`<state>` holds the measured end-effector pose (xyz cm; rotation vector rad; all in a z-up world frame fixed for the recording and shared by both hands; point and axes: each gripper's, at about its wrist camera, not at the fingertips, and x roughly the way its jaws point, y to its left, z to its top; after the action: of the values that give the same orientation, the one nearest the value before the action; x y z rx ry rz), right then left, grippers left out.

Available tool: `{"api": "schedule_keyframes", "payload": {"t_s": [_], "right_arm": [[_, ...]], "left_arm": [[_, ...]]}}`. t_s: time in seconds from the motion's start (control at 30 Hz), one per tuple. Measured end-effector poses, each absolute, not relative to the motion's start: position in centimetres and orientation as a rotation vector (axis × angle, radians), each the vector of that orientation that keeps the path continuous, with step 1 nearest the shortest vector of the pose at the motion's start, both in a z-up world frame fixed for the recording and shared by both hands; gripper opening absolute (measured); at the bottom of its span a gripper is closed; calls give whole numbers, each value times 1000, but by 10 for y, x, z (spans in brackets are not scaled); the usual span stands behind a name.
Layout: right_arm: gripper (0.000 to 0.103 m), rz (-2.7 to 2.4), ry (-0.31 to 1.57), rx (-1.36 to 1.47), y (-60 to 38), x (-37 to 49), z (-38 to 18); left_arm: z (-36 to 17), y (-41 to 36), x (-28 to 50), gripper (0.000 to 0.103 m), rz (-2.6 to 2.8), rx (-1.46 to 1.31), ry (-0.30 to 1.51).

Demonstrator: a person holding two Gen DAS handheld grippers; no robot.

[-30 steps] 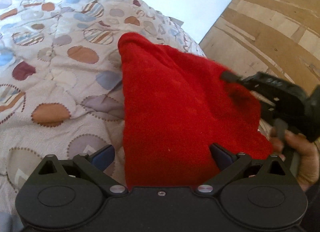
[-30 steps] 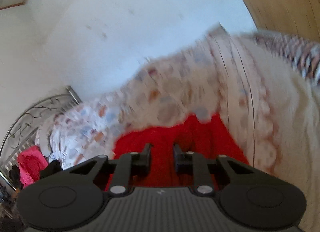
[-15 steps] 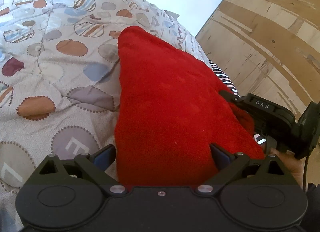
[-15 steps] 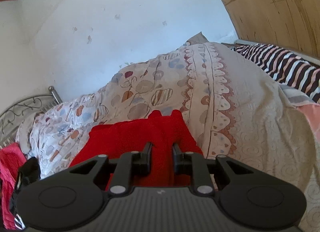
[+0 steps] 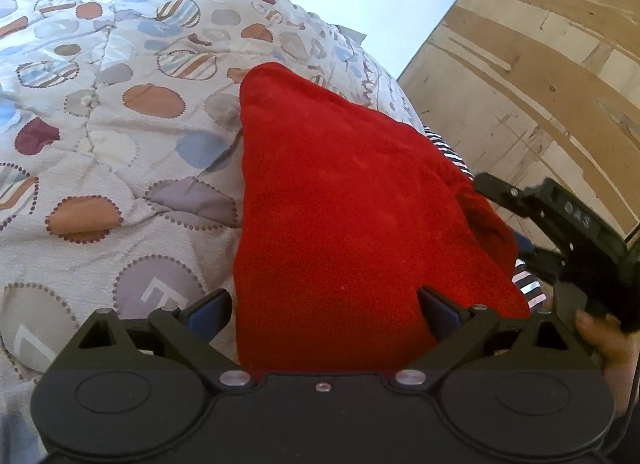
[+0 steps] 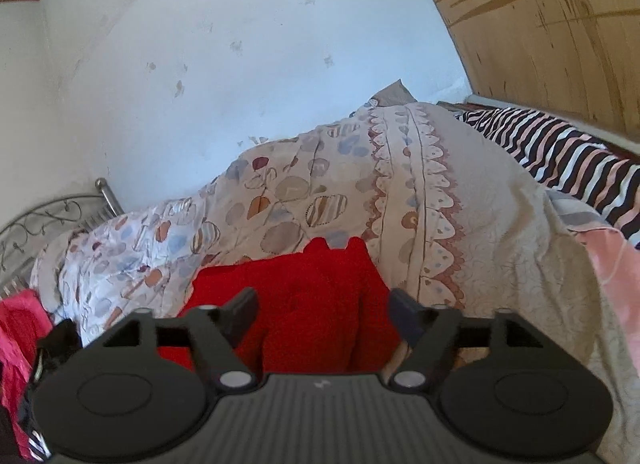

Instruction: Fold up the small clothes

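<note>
The red garment lies folded on the patterned quilt of the bed, between the spread fingers of the left gripper, while the right gripper, fingers likewise apart and gripping nothing, points over its edge.

R gripper jaws wide apart over red cloth on patterned quilt.
</note>
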<state>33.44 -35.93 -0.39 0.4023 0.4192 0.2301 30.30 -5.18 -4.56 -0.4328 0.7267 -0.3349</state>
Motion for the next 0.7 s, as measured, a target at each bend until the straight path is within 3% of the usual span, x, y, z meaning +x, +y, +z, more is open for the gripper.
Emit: {"api": "schedule_keyframes", "payload": {"t_s": [0.07,0.3,0.7], "right_arm": [[93,200,409,399,-361,327,-6],[101,100,369,435,-368,311,-7],[103,181,309,418,-346,244,-27]], "left_arm": [[-46,-49,302,99,-333,-451,729],[-49,-45,301,99,-333,-488,732],[-46,-34,297,98,-311,-537,715]]}}
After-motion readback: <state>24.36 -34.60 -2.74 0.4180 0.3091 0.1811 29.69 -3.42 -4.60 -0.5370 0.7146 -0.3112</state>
